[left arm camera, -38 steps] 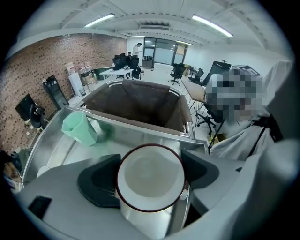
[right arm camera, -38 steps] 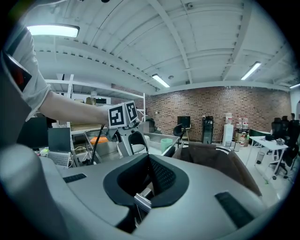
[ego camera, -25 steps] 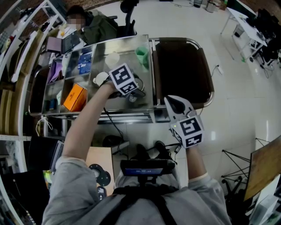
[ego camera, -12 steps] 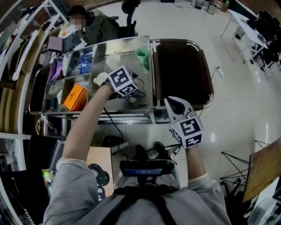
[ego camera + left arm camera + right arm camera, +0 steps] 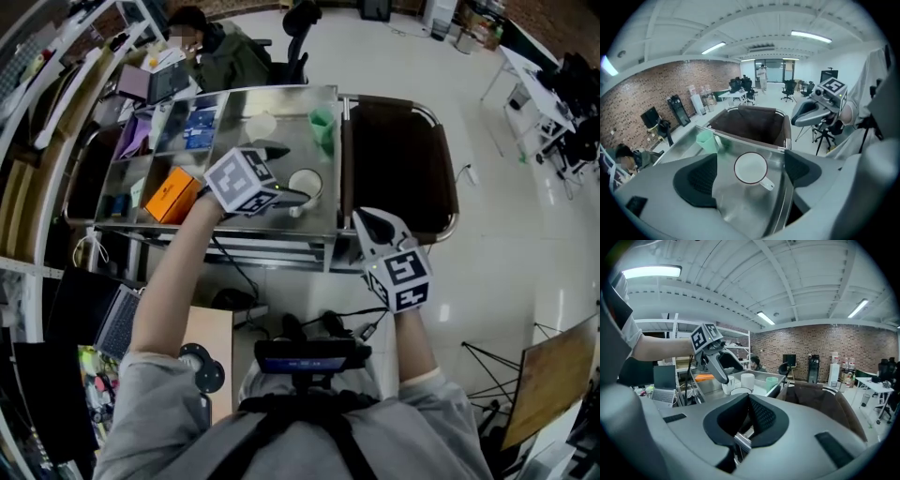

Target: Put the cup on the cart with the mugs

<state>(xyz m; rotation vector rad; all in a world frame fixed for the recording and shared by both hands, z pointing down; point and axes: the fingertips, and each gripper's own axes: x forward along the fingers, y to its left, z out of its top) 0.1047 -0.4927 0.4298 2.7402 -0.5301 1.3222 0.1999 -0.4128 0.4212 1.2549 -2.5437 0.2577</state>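
Clutter fills the compartments at the left end of the steel cart (image 5: 281, 103): an orange box (image 5: 172, 194), blue packets (image 5: 199, 129) and a purple item (image 5: 139, 139) (any print on them is too small to read). The person's left arm (image 5: 173, 281) reaches out bare and nearly straight over the cart's near rail. At its end the left gripper (image 5: 284, 174) points right across the steel top, with its marker cube (image 5: 241, 180) uppermost. Its jaws stand wide apart. In the left gripper view the white cup (image 5: 751, 168) shows between them, upright on the steel with its handle toward the near right, and neither pad touches it. Farther back on the same top stand a pale cup (image 5: 261, 126) and a green cup (image 5: 323, 127), both apart from the white cup. Right of the steel top, a dark brown fabric bin (image 5: 398, 155) sits within a curved rail. The right arm (image 5: 412, 328) is drawn in close to the body. The right gripper (image 5: 367, 221) hovers just off the cart's near edge, pointing toward it, and its jaws are pressed together with nothing between them. Each gripper's cube shows only black-and-white square markers (no words).
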